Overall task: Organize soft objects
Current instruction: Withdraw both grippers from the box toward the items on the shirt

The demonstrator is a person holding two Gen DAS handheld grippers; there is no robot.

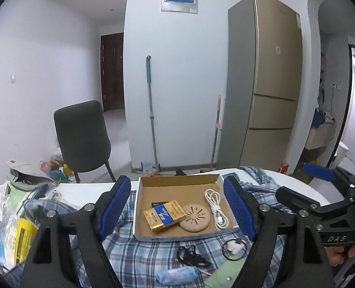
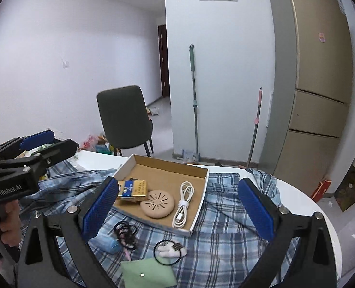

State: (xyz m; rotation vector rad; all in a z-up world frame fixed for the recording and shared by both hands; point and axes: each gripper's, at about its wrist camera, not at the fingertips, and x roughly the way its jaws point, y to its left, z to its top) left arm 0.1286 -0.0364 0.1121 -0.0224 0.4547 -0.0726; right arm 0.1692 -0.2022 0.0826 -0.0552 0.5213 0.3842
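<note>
A blue plaid shirt (image 1: 139, 247) (image 2: 225, 228) lies spread over the white table. On it sits an open cardboard box (image 1: 177, 180) (image 2: 153, 170) holding a yellow-blue pack, a beige disc and a coiled white cable. In front of the box lie a black tangle of cord (image 1: 191, 256) (image 2: 125, 235), a black hair tie with a white piece (image 1: 235, 247) (image 2: 167, 252), a light blue soft roll (image 1: 177, 274) and a green cloth (image 2: 148, 273). My left gripper (image 1: 177, 206) (image 2: 47, 145) hangs open above the shirt, empty. My right gripper (image 2: 178, 208) (image 1: 304, 184) is also open and empty, beside it.
Bags and packets are piled at the table's left end (image 1: 16, 216). Behind the table stand a dark chair (image 1: 81, 134), two mops (image 1: 151, 110) against the wall and a gold fridge (image 1: 271, 84). The table's round edge (image 2: 321, 216) curves on the right.
</note>
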